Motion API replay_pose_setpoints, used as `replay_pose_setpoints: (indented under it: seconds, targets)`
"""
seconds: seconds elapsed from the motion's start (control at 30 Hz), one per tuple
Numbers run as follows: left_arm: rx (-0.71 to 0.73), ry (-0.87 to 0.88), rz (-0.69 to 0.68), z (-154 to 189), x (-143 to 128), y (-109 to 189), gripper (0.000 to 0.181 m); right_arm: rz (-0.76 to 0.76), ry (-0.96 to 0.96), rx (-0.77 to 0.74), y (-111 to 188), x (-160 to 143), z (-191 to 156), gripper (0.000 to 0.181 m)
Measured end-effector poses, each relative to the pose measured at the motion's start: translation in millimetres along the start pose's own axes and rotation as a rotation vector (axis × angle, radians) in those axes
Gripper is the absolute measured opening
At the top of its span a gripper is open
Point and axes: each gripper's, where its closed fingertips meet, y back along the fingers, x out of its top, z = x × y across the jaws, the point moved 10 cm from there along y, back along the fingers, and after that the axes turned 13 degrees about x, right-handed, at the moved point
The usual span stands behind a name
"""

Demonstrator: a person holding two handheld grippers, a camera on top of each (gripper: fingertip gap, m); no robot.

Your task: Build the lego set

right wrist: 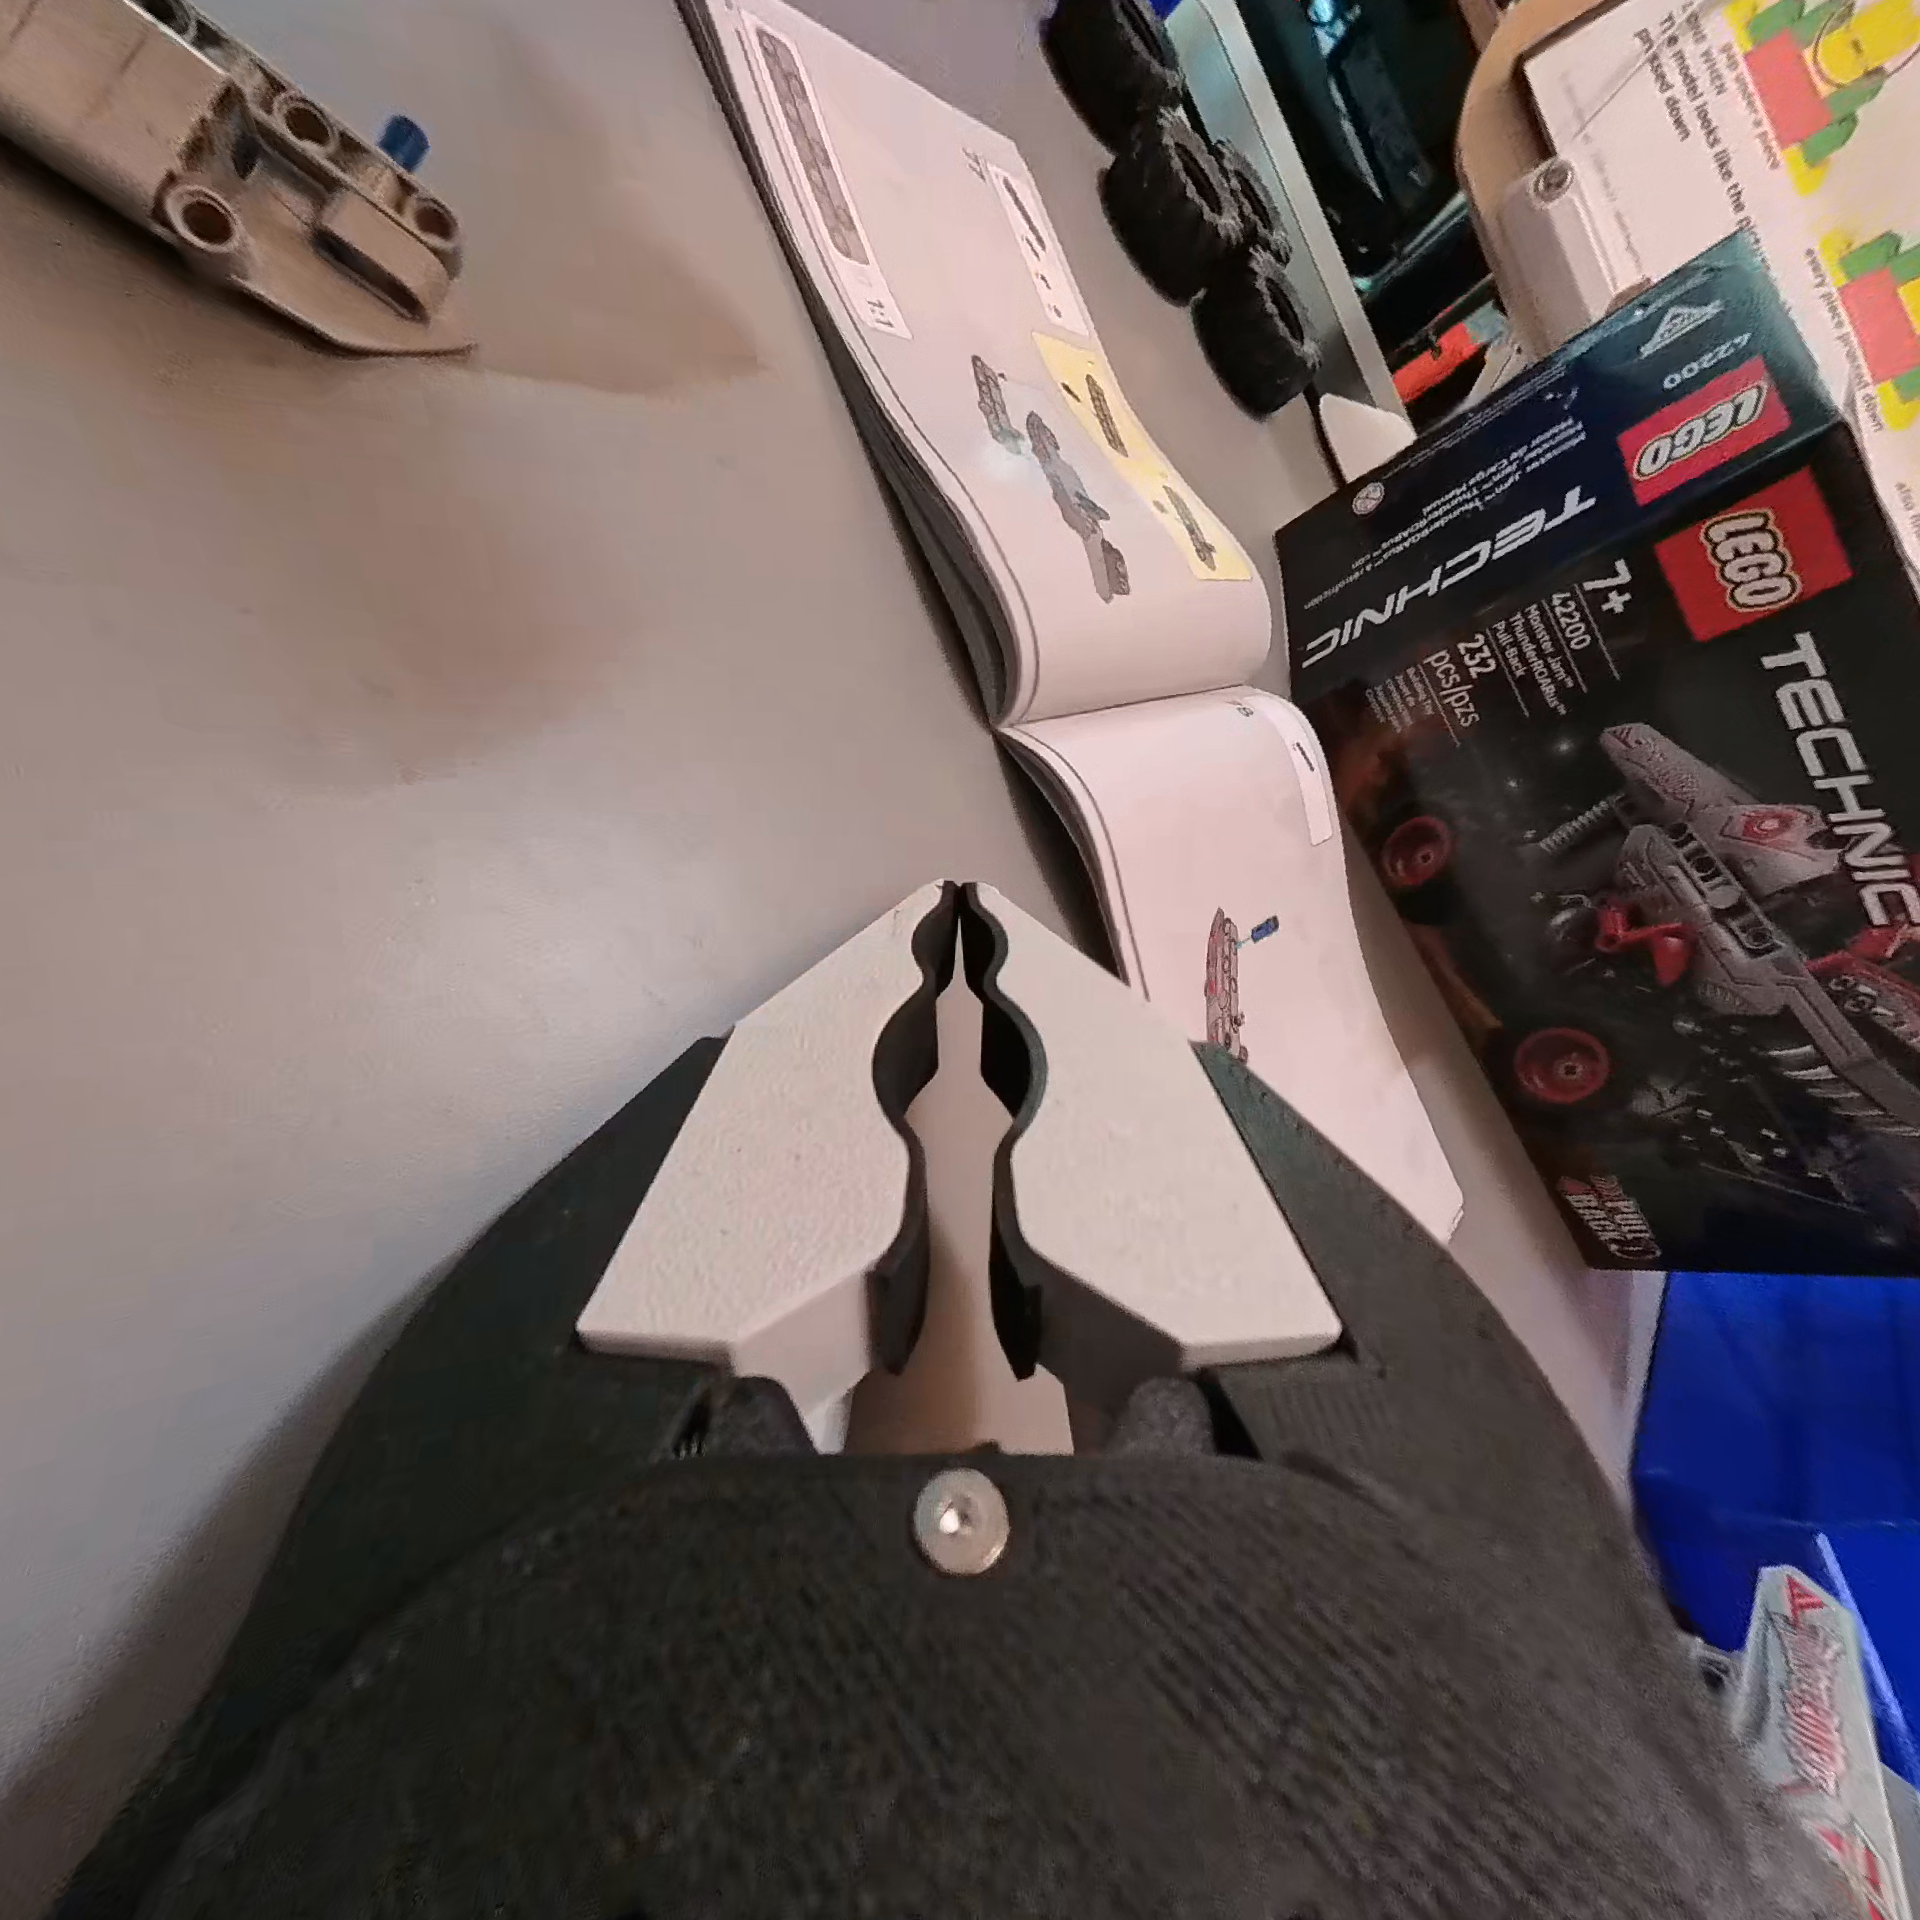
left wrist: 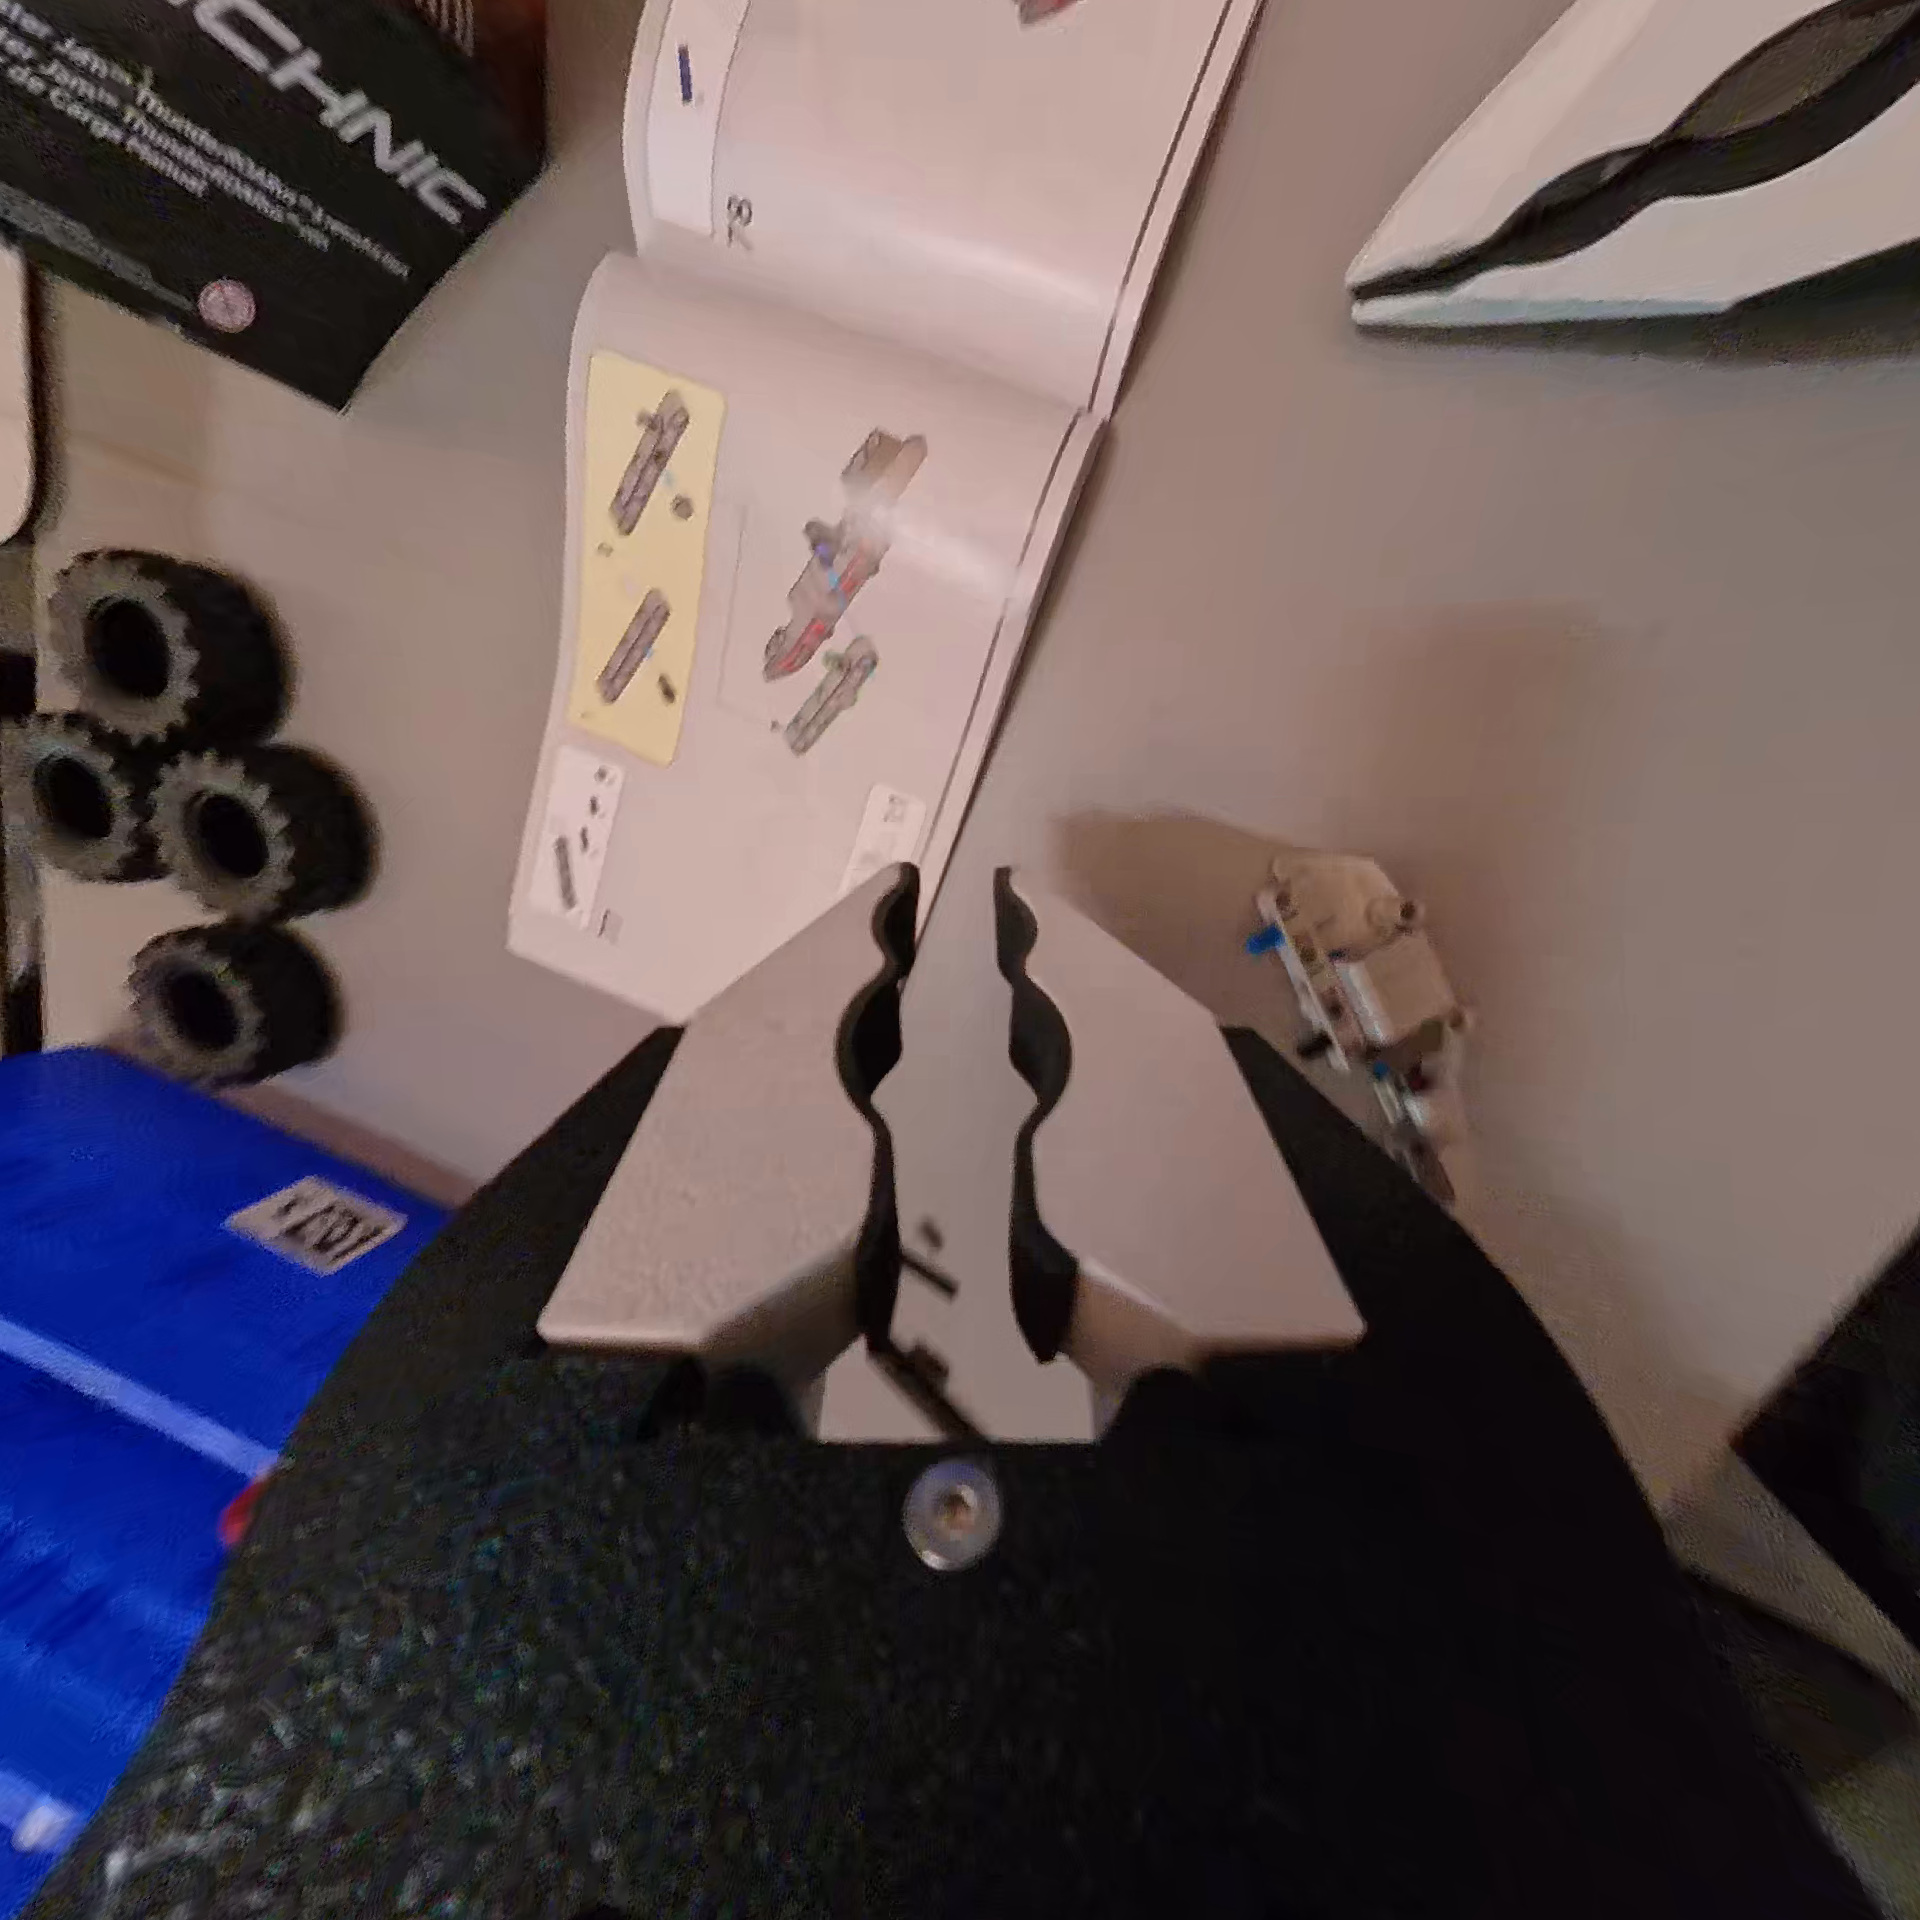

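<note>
A small grey lego assembly [left wrist: 1361, 997] with blue pins lies on the grey table, to the right of my left gripper [left wrist: 956, 883]. The left gripper is slightly open and empty, above the table next to the open instruction booklet [left wrist: 790, 582]. My right gripper [right wrist: 958, 896] is shut and empty, hovering over bare table beside the booklet [right wrist: 1049, 457]. The grey assembly shows in the right wrist view [right wrist: 301, 197] at the top left, far from that gripper. The other gripper's finger [left wrist: 1621, 177] shows at the top right of the left wrist view.
Several black tyres [left wrist: 197, 769] lie left of the booklet; they also show in the right wrist view [right wrist: 1195, 197]. The black set box [left wrist: 239, 177] stands behind them, also in the right wrist view [right wrist: 1662, 790]. A blue bin [left wrist: 145, 1309] sits at the lower left, also in the right wrist view [right wrist: 1787, 1455]. Some 15 cm of space lies between my two pairs of fingers.
</note>
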Motion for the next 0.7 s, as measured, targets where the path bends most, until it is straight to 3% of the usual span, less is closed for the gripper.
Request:
replay_pose_setpoints:
  seconds: [0.1,0.23,0.33,0.4,0.5,0.7]
  targets:
    - [-0.020,-0.115,-0.312,-5.5,23.3,38.4,0.007,-0.028,0.050,-0.052,-1.1,1.4,-5.0,0.000]
    - [0.211,-0.407,-0.850,-18.0,78.1,95.6,0.001,-0.023,0.112,-0.063,-3.5,2.9,-7.2,0.000]
    - [0.283,-0.495,-1.192,-20.8,131.0,145.5,0.000,-0.026,0.147,-0.083,-3.7,2.0,-8.4,0.000]
    - [0.276,-0.457,-1.225,-17.8,171.1,178.5,0.000,-0.024,0.153,-0.098,-3.4,3.2,-7.4,0.000]
    - [0.274,-0.420,-1.105,-9.2,218.1,197.3,0.000,0.025,0.136,-0.108,1.2,3.9,-6.1,0.000]
    - [0.227,-0.446,-1.130,-14.6,239.9,175.4,0.000,0.020,0.131,-0.056,-3.6,3.1,-4.7,0.000]
